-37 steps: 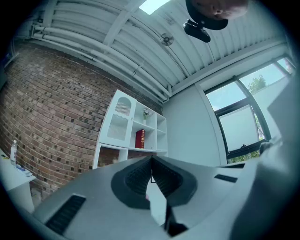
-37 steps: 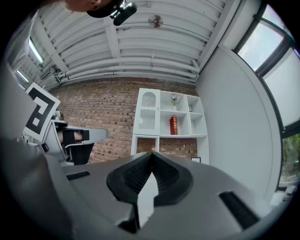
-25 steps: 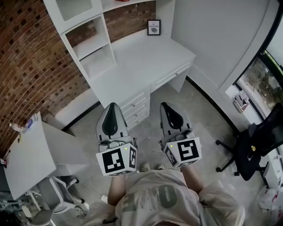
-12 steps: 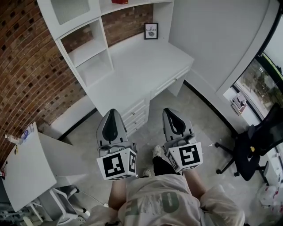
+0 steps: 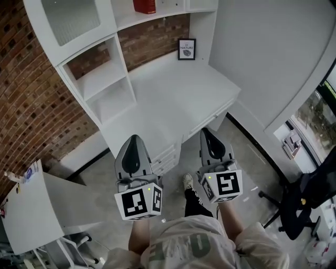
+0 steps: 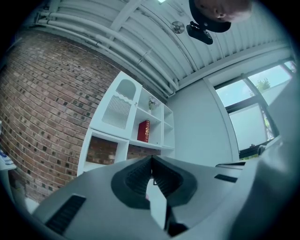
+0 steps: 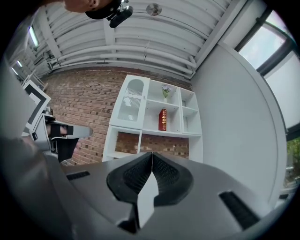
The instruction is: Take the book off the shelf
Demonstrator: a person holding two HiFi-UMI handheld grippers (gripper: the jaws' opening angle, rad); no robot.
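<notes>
Quick note: over the last second I've walked in toward the bench [image 5: 178,89]. Its front edge and drawers [image 5: 164,156] now sit right at the tips of both tools in the head view, where a moment ago there was bare floor between. The red book [image 5: 144,5] has come into the top of that view; earlier it was cut off or only a sliver. So the approach is under way, but the reach isn't: the book is well above and beyond both tools, standing upright on the upper shelf [image 5: 126,20] in the middle bay, with nothing leaning on it that I can see. The left gripper [image 5: 133,138] has its fingers pressed flat together with nothing between them. The right gripper [image 5: 206,131] is the same, closed and empty. Both point roughly level at the unit, so they'll need to lift and one must open before any grab. The book is a hard, thin red block with what looks like gilt on the spine. The shelf and bench are smooth matt white board with square edges. The brick wall [image 5: 26,105] behind is rough. A small black frame [image 5: 186,49] leans at the back of the bench. The finger pads are dark ribbed rubber on grey plastic shells.
</notes>
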